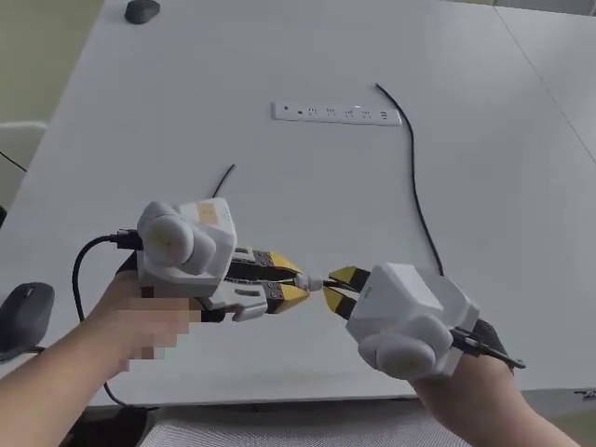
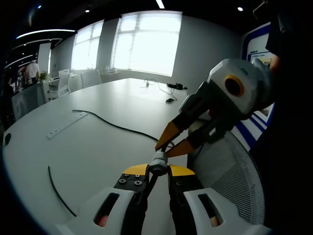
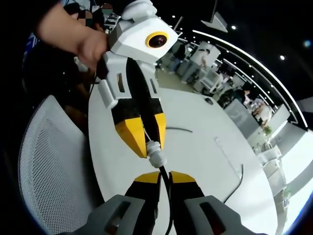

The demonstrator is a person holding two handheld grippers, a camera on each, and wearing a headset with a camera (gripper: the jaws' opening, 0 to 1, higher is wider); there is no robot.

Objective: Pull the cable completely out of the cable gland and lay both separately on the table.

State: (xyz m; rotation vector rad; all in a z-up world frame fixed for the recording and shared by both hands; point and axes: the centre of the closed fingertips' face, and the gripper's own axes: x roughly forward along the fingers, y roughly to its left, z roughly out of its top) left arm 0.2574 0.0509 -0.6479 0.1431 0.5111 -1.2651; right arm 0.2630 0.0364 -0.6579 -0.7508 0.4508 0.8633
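Across the whole head view, surface (image 1: 279,186): broad and white, with loose items well apart on it.
Left hand-held gripper (image 1: 298,281): raised above the near edge, its yellow-tipped jaws drawn narrow and clamped on the cable gland.
Right hand-held gripper (image 1: 333,289): facing the left one tip to tip, its jaws narrow and pinching the cable just beside the gland.
Long black lead (image 1: 415,186): lies on the surface from near the power strip toward the right gripper. Its near end is hidden, so I cannot tell whether it is the gripped cable.
Power strip (image 1: 337,114): white, flat on the far part of the surface.
Mouse (image 1: 142,10): dark, at the far edge.
Cable (image 3: 167,178): thin and black, passing through the gland, held off the surface.
Cable gland (image 1: 313,281): small and pale, threaded on the cable, in the air between the two sets of jaws.
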